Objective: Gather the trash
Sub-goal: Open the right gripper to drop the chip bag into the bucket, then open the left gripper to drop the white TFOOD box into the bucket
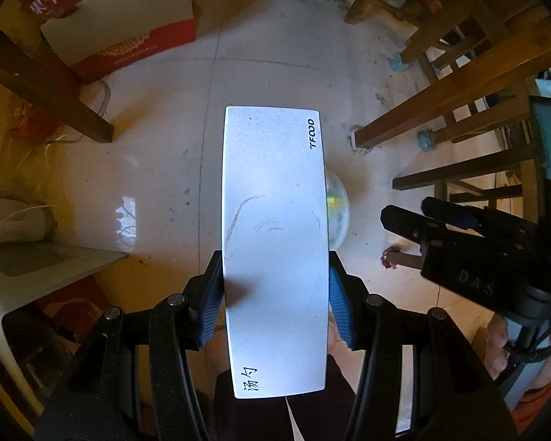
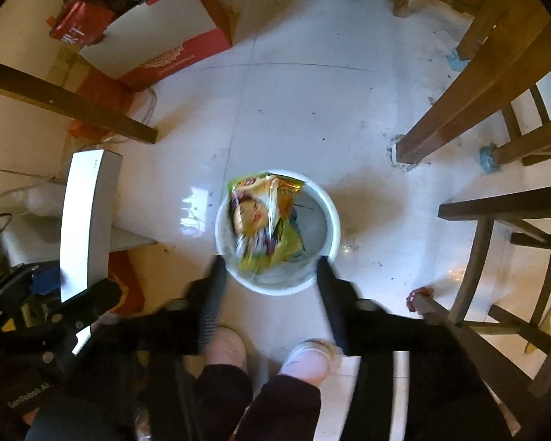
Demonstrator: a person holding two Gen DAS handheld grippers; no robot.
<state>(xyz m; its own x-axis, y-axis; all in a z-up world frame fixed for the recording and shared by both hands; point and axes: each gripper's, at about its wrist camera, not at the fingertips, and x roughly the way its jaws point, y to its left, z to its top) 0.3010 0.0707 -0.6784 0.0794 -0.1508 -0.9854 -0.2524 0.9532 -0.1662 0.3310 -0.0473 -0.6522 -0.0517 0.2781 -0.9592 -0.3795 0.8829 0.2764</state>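
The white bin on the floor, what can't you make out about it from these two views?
- Left wrist view: the white box in the left gripper hides nearly all of the bin.
- Right wrist view: the snack wrapper covers whatever lies beneath; the wrapper's print is blurred.

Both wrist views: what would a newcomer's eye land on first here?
In the left wrist view, a long white box printed TFOOD fills the centre, clamped between the blue pads of the left tongs. In the right wrist view, a white bin stands on the pale tiled floor just beyond the open right tongs, with a colourful snack wrapper in it.
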